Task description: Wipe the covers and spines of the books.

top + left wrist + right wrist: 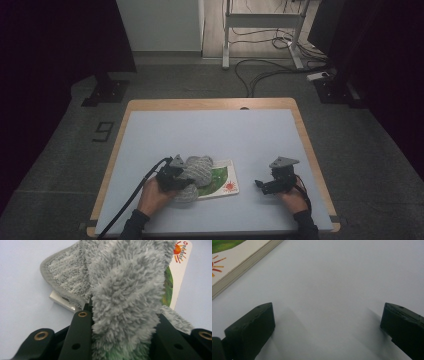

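Note:
A fluffy grey cloth (pixel 196 172) lies bunched over a flat book (pixel 226 183) with a green cover and a red sun on its white corner. My left gripper (pixel 176 176) is shut on a thick fold of the cloth (pixel 122 297), which fills the space between its black jaws. The book (pixel 178 272) and a small silvery object (pixel 61 301) peek out from under the cloth. My right gripper (pixel 270 184) rests on the table to the right of the book, open with nothing between its fingers (pixel 252 327). The book's corner (pixel 234 265) lies ahead to its left.
The pale blue table top (pixel 210 135) has a wooden rim (pixel 300 120). On the floor beyond the table are cables (pixel 265 70), a white desk frame (pixel 260 25) and dark stand bases (pixel 105 90).

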The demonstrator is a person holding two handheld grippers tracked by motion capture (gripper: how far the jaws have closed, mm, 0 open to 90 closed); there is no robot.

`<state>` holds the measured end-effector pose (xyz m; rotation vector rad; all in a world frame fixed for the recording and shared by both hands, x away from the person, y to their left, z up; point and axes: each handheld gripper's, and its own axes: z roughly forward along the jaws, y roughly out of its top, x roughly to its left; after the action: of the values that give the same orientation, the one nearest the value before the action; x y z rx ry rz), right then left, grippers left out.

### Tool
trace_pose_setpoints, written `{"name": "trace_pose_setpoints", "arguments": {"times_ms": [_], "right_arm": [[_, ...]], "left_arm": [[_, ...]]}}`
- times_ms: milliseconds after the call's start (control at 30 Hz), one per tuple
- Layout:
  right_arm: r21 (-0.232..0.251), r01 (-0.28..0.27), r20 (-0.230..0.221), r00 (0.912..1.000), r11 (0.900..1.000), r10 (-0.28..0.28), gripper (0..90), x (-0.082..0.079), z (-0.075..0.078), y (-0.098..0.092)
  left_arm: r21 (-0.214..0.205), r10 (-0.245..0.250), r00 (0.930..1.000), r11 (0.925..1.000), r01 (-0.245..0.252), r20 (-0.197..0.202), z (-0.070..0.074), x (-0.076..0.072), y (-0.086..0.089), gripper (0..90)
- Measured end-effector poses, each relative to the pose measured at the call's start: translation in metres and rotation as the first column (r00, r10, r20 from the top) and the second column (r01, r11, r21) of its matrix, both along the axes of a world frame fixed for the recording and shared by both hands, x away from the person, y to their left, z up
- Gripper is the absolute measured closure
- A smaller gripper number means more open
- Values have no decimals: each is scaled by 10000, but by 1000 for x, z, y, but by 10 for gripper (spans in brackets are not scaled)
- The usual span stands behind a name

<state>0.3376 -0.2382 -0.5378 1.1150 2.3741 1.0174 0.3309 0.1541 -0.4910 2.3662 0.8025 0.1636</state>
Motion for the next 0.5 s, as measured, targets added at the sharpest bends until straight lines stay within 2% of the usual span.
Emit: {"name": "trace_pose_setpoints", "arguments": {"times_ms": [233, 500], "right_arm": [[8, -6, -4, 10000, 10000, 6, 0, 0, 0, 0], [6, -8, 0, 10000, 10000, 8, 0, 0, 0, 0]], "left_arm": [[139, 25, 10000, 9999, -25, 38, 1, -6, -1, 706], [-81, -18, 10000, 10000, 19, 29, -1, -17, 4, 706]]}}
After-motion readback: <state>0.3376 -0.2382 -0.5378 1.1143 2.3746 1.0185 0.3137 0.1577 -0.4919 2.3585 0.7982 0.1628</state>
